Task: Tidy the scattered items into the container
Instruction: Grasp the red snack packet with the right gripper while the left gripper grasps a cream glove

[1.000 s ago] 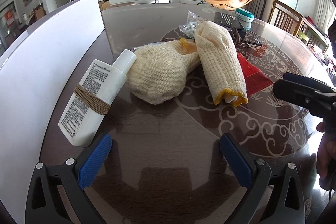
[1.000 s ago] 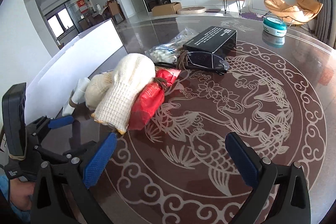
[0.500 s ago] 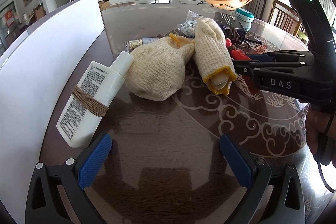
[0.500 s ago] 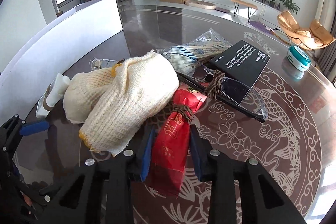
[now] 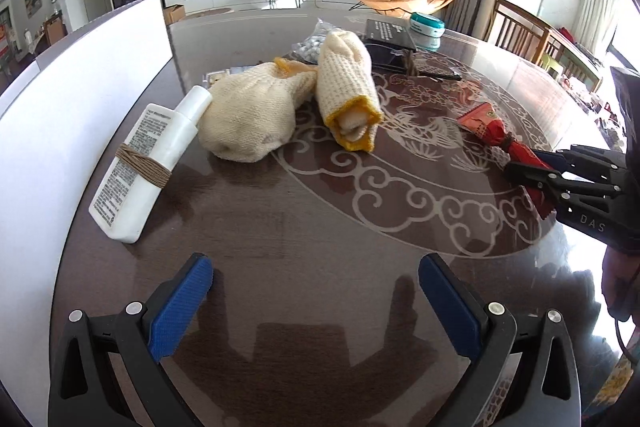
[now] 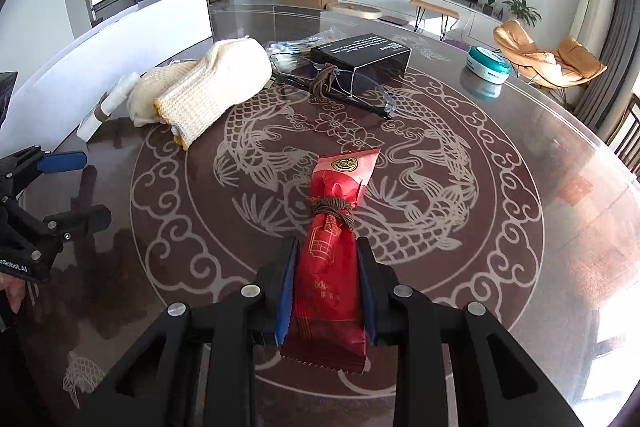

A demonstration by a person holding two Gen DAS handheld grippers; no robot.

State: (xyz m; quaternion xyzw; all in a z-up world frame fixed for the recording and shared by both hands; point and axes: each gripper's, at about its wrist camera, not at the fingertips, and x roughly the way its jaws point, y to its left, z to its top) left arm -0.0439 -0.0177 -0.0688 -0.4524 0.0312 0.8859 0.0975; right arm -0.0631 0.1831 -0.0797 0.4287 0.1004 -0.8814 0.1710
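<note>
My right gripper (image 6: 326,263) is shut on a red snack packet (image 6: 334,259) tied with brown cord and holds it above the table; it also shows at the right of the left wrist view (image 5: 496,135). My left gripper (image 5: 316,299) is open and empty, low over the table's near edge. Ahead of it lie a white bottle (image 5: 148,159) wrapped with cord and two cream knitted gloves (image 5: 276,107). The white container wall (image 5: 80,83) stands along the left.
Farther back lie a black box (image 6: 362,51), clear safety glasses (image 6: 352,87), a bag of cotton swabs (image 6: 288,49) and a teal round tin (image 6: 488,63). The dark round table (image 6: 460,155) has a fish pattern. Chairs stand at the right.
My right gripper closed on the red packet beside the gloves, then lifted it and drew it back toward the right, away from the pile. My left gripper stayed put.
</note>
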